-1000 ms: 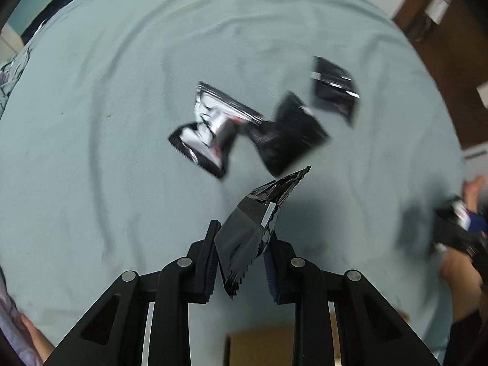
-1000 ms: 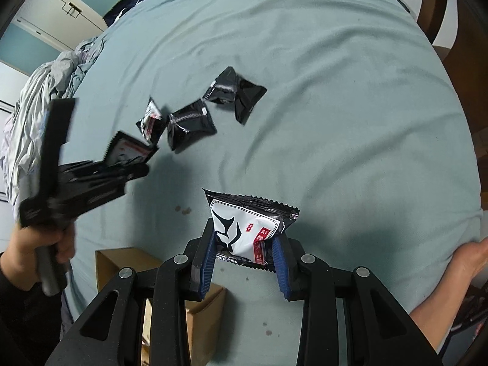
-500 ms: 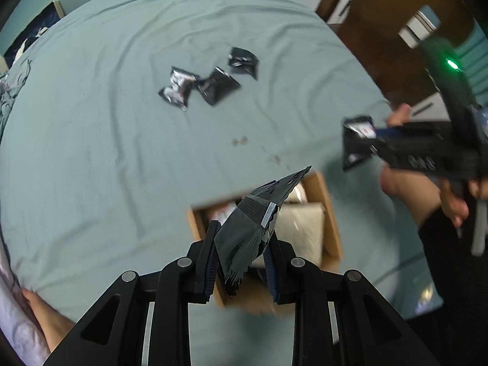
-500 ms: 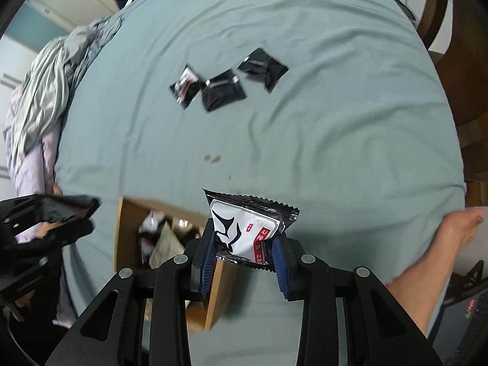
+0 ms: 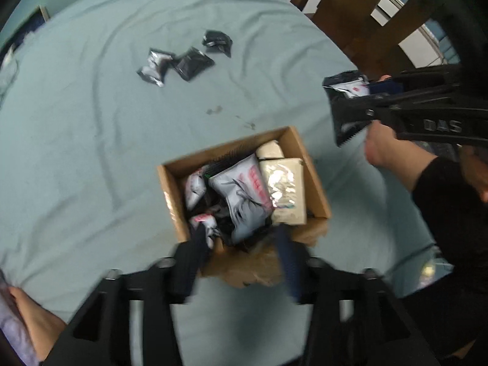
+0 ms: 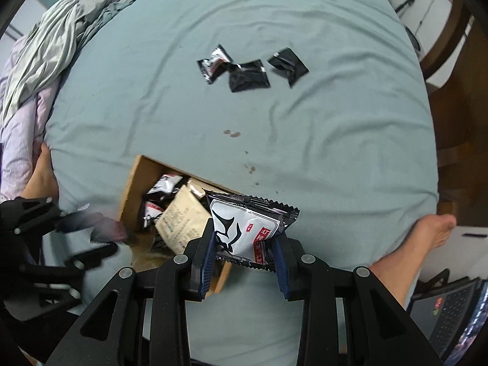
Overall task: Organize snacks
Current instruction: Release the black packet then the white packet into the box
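My left gripper (image 5: 242,248) hangs over the open cardboard box (image 5: 292,140). Its jaws are opening and the pads touch nothing. A blurred grey packet (image 5: 241,196) sits just beyond the fingertips, over the box's packets. In the right wrist view the same gripper (image 6: 65,231) shows at the left, with a blurred dark packet (image 6: 103,227) loose at its tips beside the box (image 6: 131,189). My right gripper (image 6: 244,244) is shut on a white and black snack packet (image 6: 247,227) with a red label, above the box's near corner. Three dark packets (image 6: 248,74) lie further up the bed.
A teal sheet (image 6: 320,152) with small dark stains covers the bed. Crumpled bedding (image 6: 45,45) is heaped at the far left. A bare foot (image 6: 427,231) rests at the bed's right edge, beside a laptop (image 6: 451,311). Wooden furniture (image 5: 350,9) stands beyond the bed.
Both grippers have travelled from the loose packets to above the box. The left jaws have opened and let go of the dark packet. The right one keeps its packet.
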A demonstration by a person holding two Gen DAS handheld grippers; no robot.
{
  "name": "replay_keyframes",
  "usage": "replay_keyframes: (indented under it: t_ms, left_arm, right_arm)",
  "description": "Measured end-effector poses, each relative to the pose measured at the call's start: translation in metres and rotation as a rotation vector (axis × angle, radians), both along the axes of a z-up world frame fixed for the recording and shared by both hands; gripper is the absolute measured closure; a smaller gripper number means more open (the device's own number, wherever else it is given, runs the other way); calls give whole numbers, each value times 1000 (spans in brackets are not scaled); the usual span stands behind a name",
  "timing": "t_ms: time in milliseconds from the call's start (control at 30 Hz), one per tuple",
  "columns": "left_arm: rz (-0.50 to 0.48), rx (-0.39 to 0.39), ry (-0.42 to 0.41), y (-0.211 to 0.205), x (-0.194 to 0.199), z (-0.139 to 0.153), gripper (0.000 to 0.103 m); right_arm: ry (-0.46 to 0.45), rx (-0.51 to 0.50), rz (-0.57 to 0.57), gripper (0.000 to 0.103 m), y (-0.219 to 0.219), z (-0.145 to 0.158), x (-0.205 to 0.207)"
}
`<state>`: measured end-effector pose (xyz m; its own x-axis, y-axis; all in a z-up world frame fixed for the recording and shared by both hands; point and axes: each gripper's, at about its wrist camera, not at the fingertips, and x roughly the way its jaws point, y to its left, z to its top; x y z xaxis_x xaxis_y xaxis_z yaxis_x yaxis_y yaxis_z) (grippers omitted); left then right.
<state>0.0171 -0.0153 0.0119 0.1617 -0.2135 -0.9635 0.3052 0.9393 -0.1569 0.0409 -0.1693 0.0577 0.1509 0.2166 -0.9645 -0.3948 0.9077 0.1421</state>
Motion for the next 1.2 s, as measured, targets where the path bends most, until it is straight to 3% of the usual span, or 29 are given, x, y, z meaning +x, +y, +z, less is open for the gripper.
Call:
replay_keyframes:
  t_ms: [100,233,300,433,567,700,767,800,1200]
  left_arm:
    - [32,83,-50,5,5,0,41]
    - [190,51,-15,33,12,-8,32]
    - [236,92,-51,43,12,-8,27]
    - [228,208,-116,50,11,-8,21]
    - [243,216,-111,56,12,-9,21]
    - [234,222,-111,55,12,-9,21]
    - [231,227,-106,53,12,-10,21]
    - [231,225,-102,53,11,-11,20]
    - [213,242,-91,48,9,-17,20]
  right_arm:
    - [-12,3,9,71,6,9,-6]
    - [22,57,13,71,8,17,-12]
    - [28,62,26,71,8,19,-14]
    - [50,55,81,71,17,15,-18]
    - [111,51,109,70,23,2,-17]
    - [188,108,57,61,17,-8,-5]
    - [181,116,11,38,10,-8,3]
    - [177,119,-7,35,7,-8,4]
    - [190,143,-227,34,-31,-8,20]
